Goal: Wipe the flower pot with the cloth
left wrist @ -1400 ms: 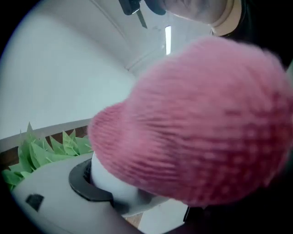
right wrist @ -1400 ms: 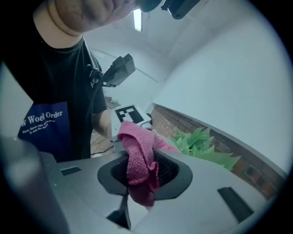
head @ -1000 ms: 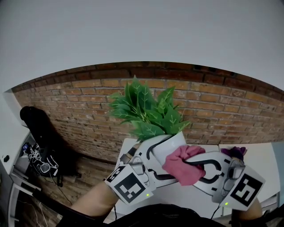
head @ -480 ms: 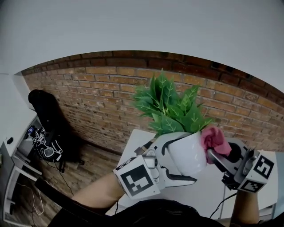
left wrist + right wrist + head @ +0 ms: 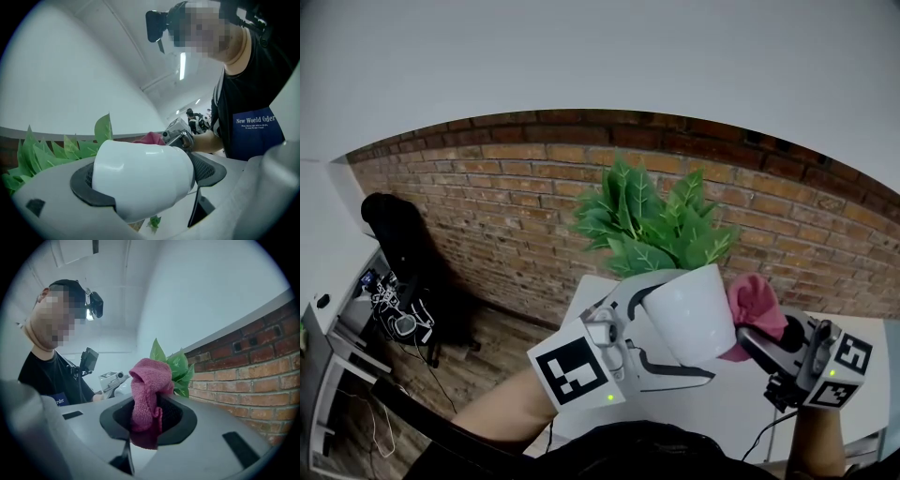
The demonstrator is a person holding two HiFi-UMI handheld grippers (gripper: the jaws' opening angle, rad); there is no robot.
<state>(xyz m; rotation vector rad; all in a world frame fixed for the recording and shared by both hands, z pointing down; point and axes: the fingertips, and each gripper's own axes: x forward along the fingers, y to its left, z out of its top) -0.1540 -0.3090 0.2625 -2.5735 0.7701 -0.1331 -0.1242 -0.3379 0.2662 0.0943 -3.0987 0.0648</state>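
Far left of head view: dark chair [image 5: 398,234] w/ gear piled beside it on the wood floor, in front of the brick wall [image 5: 487,202] that runs across the whole bkgd. Next, person's left forearm [image 5: 502,412] leading to the L gripper [image 5: 664,336], marker cube facing the camera. Its jaws stand wide apart & clamp the white flower pot [image 5: 696,314], one pad on each side of the pot body; L gripper view shows the pot lying crosswise btwn the black pads, both pressed on it. Pot is held up in the air over the far left corner of the white desk [image 5: 727,417], not resting on it, tilted a bit, w/ green leaves [image 5: 652,225] fanning up & left out of its mouth. Right of the pot: pink cloth [image 5: 752,302], bunched, sitting against the pot's right side near the rim; looks to be touching. R gripper [image 5: 766,339] has its jaws closed on the cloth: R gripper view shows the fabric pinched btwn the pads, a fold sticking up above them & a bit hanging below. R gripper sits over the desk's right part, near its front edge
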